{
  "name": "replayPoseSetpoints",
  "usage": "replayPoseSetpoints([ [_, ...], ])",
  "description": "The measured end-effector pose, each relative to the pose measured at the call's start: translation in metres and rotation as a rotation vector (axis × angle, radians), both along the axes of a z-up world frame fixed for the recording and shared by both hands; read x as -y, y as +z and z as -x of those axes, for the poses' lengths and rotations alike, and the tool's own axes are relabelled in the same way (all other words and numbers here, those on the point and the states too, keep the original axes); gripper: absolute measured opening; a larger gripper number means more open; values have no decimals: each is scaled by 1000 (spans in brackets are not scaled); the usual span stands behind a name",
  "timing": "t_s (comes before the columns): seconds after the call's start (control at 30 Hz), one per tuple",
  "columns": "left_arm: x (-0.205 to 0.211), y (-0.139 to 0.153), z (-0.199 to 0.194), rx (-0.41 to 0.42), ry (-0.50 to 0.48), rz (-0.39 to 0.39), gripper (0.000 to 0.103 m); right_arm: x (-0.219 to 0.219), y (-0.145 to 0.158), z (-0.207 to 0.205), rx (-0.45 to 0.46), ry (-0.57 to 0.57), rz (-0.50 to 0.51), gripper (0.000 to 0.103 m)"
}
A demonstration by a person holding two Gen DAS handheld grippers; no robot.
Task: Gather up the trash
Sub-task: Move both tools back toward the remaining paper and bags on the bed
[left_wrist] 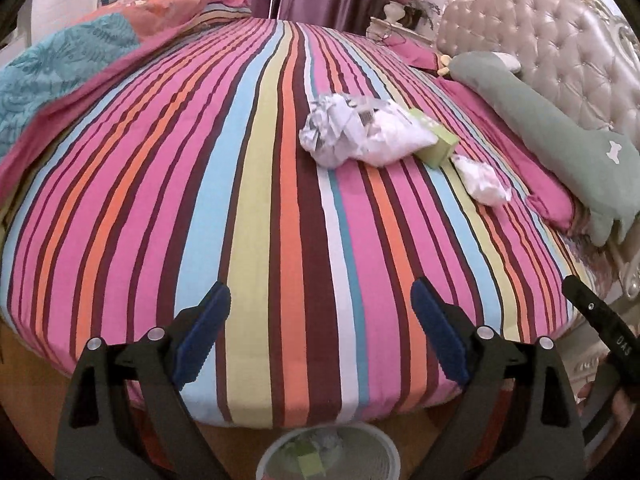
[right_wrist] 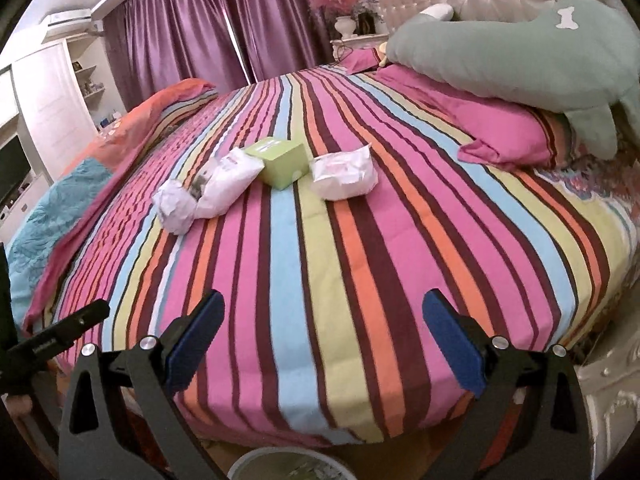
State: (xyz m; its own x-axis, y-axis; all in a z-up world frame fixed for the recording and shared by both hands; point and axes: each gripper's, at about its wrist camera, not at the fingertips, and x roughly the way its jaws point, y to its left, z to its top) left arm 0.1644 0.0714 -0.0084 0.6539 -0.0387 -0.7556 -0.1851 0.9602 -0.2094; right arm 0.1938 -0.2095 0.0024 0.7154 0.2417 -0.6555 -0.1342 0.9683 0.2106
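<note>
One bed (right_wrist: 360,280) carried trash mid-mattress, well apart from both grippers, within reach from foot edge. One bin (left_wrist: 328,456) stood on floor below that edge, some scraps already inside, likely parked there for short drops. Four trash items counted: plastic bag (right_wrist: 230,184), green box (right_wrist: 280,160), wipes pack (right_wrist: 344,174), crumpled paper (right_wrist: 174,210), first three touching in row. Left gripper (left_wrist: 320,336) and right gripper (right_wrist: 324,344) hovered over foot edge, jaws wide, holding nothing.
</note>
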Motion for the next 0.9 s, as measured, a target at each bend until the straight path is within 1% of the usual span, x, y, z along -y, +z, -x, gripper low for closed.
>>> replayPoseSetpoints([
  [0.33,-7,1,-58,-5,-14,-14,89,-5,0,-55,-18,14,35,95],
  [0.4,-11,2,-69,-4,-11,0,89,-7,0,-65,-22,17,46,95],
  [0.53,-19,4,-95,-10,0,52,89,-14,-2,-84,-36,33,62,95],
  [0.77,-25,4,-131,-20,0,55,89,-21,-6,-120,-59,42,80,95],
  [0.9,-29,3,-151,-31,5,74,89,-21,-9,-142,-76,34,94,95],
])
